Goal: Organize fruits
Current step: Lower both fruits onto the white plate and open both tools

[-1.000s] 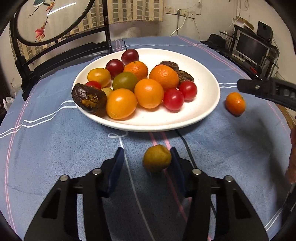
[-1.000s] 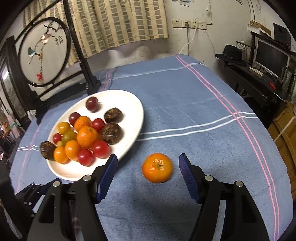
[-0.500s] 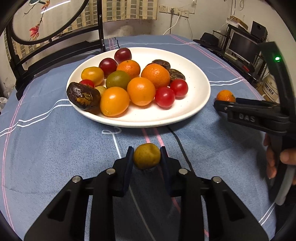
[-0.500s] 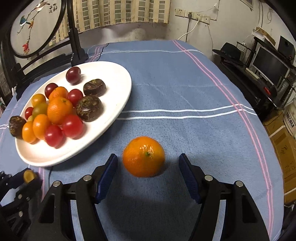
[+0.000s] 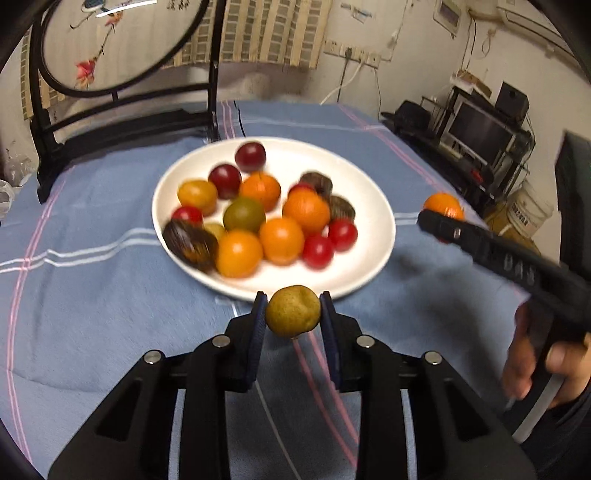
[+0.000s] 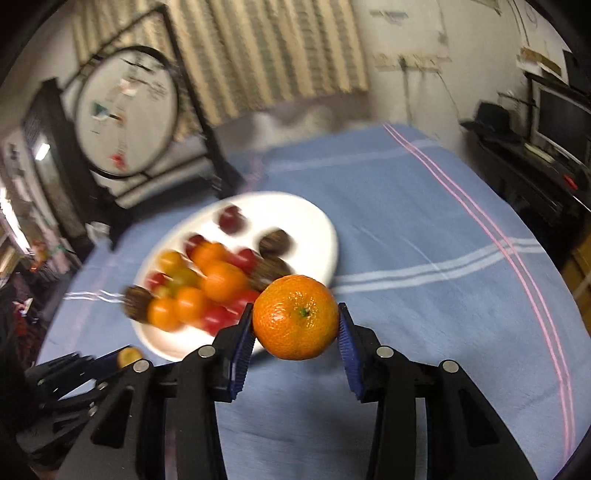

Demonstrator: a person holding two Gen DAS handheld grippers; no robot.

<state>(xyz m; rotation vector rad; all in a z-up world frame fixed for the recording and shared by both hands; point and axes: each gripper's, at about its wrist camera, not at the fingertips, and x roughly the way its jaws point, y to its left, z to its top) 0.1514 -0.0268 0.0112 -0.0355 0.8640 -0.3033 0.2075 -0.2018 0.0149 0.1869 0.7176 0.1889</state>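
Fruits are in both grips: left gripper pinches a yellow-green fruit, right gripper clamps the mandarin. Round skins could squirt free, or land on the crowded plate and roll off.

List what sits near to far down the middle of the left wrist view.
left gripper shut on the yellow-green fruit → white plate of mixed fruit → blue tablecloth → dark chair back → checked curtain.
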